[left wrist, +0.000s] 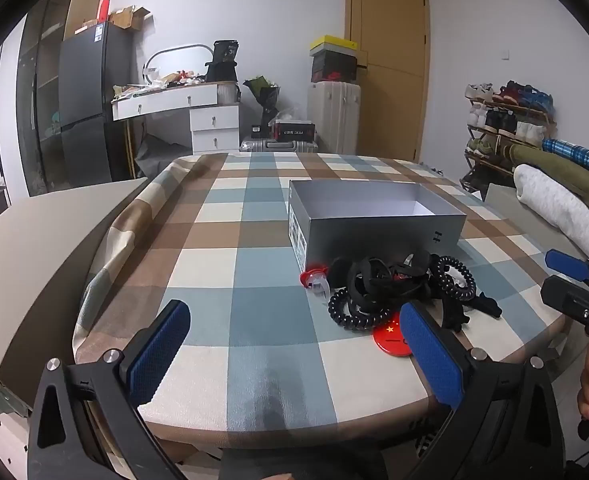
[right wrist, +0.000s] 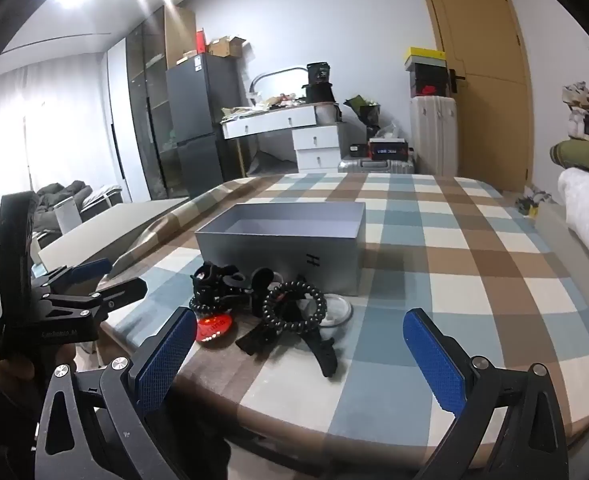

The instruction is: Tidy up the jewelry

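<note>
A: Left wrist view: you're holding the left gripper (left wrist: 294, 356) wide open and empty; the right gripper (right wrist: 300, 356) is gaping too, gripping nothing.

B: The jewelry?

A: The tangled black jewelry pile (left wrist: 402, 292) is lying at one o'clock, against the empty grey box (left wrist: 374, 220). Nothing's sorted yet, I'd judge; you're needing to single out one piece. The box is showing an "H".

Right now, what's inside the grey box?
The grey box is open and looks empty: only bare inner walls and some floor show. Its near wall hides the front of the floor.
</note>
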`<move>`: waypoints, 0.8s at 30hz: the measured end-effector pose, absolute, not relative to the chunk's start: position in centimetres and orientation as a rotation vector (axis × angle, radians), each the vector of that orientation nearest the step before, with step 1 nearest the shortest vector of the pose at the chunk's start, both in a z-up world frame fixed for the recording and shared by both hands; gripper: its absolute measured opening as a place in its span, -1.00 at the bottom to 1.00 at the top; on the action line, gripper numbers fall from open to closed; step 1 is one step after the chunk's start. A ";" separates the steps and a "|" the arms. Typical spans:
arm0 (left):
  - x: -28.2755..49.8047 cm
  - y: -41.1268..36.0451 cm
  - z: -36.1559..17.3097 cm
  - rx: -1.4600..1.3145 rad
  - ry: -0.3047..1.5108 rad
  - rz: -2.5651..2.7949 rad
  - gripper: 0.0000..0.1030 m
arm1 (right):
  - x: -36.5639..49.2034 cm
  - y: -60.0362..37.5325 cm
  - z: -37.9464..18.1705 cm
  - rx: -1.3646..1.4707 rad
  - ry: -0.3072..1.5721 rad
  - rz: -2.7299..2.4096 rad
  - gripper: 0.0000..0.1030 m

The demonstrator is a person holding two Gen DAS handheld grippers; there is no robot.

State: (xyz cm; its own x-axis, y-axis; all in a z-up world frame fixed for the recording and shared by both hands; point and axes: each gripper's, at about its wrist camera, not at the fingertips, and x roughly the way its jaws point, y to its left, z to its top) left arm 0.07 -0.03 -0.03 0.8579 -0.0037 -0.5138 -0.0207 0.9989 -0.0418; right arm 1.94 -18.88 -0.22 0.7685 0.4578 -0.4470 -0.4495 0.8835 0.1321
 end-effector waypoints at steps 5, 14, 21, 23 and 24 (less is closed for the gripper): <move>0.1 -0.5 0.0 -0.056 0.547 -0.001 0.98 | 1.9 -18.8 0.2 -0.003 0.505 0.480 1.00; 0.1 0.3 0.3 -0.080 0.543 -0.016 0.98 | 1.9 -18.1 0.4 -0.004 0.509 0.489 1.00; 0.2 0.1 0.4 -0.074 0.538 -0.026 0.98 | 2.3 -18.0 1.2 -0.018 0.522 0.488 1.00; 0.2 0.2 0.5 -0.077 0.539 -0.028 0.98 | 2.4 -18.0 1.3 -0.016 0.525 0.482 1.00; 0.2 0.2 0.5 -0.078 0.539 -0.027 0.98 | 2.5 -18.0 1.4 -0.014 0.527 0.481 1.00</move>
